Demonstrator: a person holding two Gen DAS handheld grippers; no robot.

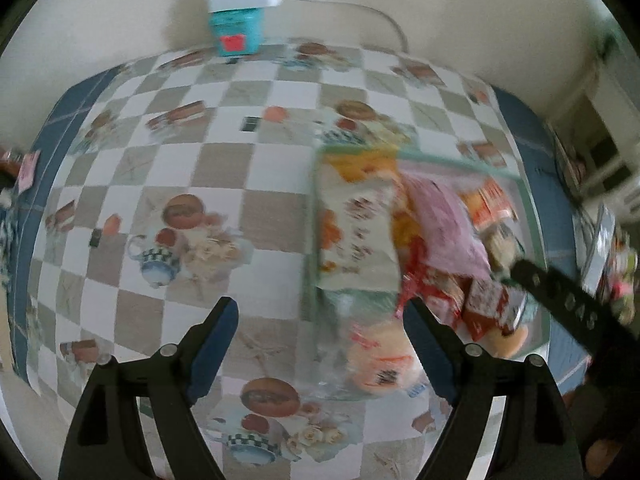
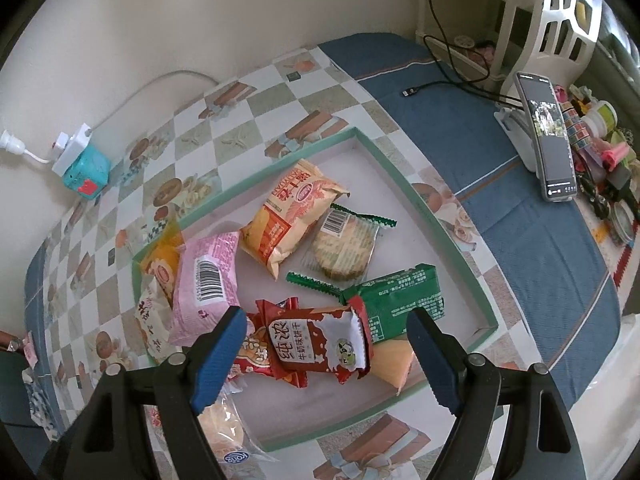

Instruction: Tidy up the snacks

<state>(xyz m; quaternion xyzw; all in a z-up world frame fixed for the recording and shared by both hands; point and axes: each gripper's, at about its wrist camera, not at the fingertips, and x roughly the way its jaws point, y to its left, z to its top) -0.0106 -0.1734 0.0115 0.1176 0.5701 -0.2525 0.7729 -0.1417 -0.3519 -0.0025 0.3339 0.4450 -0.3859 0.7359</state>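
Right gripper (image 2: 324,344): jaws spread wide, hanging over the red biscuit packet (image 2: 320,344), pinching nothing.
Left gripper (image 1: 320,336): jaws spread, empty, above the checked tablecloth (image 1: 160,168).
Snacks: piled inside the green-rimmed tray (image 2: 452,236), a bun (image 2: 220,432) at its near edge.

A shallow green-rimmed white cardboard tray (image 2: 436,216) lies flat on the table, holding wrapped snacks: a pink packet (image 2: 204,276) at its left edge, orange bag (image 2: 288,216) mid-tray, green pack (image 2: 400,300) right, red-white biscuit packet (image 2: 316,344) nearest
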